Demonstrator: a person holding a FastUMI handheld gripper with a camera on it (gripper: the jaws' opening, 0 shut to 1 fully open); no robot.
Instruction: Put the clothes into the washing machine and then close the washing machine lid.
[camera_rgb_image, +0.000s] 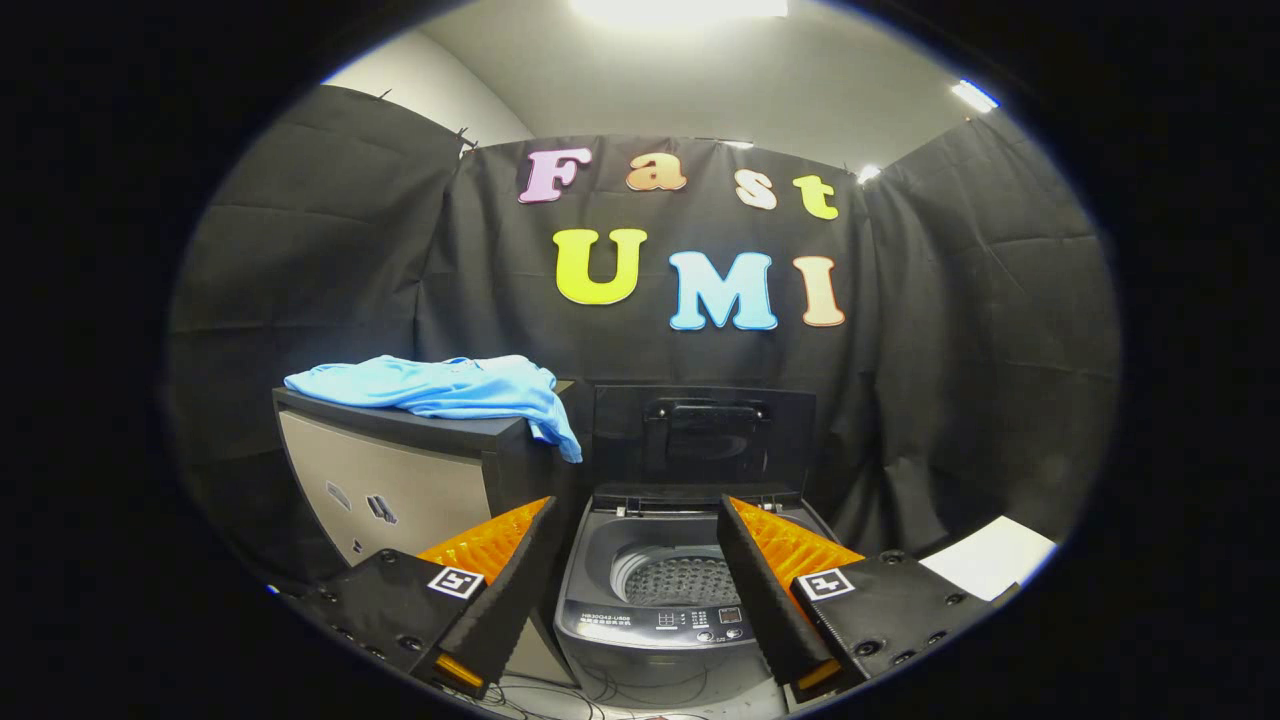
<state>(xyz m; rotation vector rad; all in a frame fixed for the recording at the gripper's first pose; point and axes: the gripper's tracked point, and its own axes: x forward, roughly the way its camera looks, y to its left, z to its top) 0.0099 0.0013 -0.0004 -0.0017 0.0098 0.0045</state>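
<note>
A light blue garment (440, 388) lies crumpled on top of a dark cabinet (400, 480), one end hanging over the cabinet's right edge. To the right of the cabinet stands a small grey top-loading washing machine (650, 610). Its dark lid (705, 435) stands upright at the back, and the perforated drum (680, 578) shows inside with nothing in it. My gripper (635, 512) is open, fingers spread wide, with the washer's opening seen between them. Nothing is held. The garment lies beyond and above the left finger (500, 590).
Black cloth walls close the booth behind and on both sides. A white sheet or board (990, 558) lies low beside the right finger. Thin cables (620, 690) run on the floor in front of the washer.
</note>
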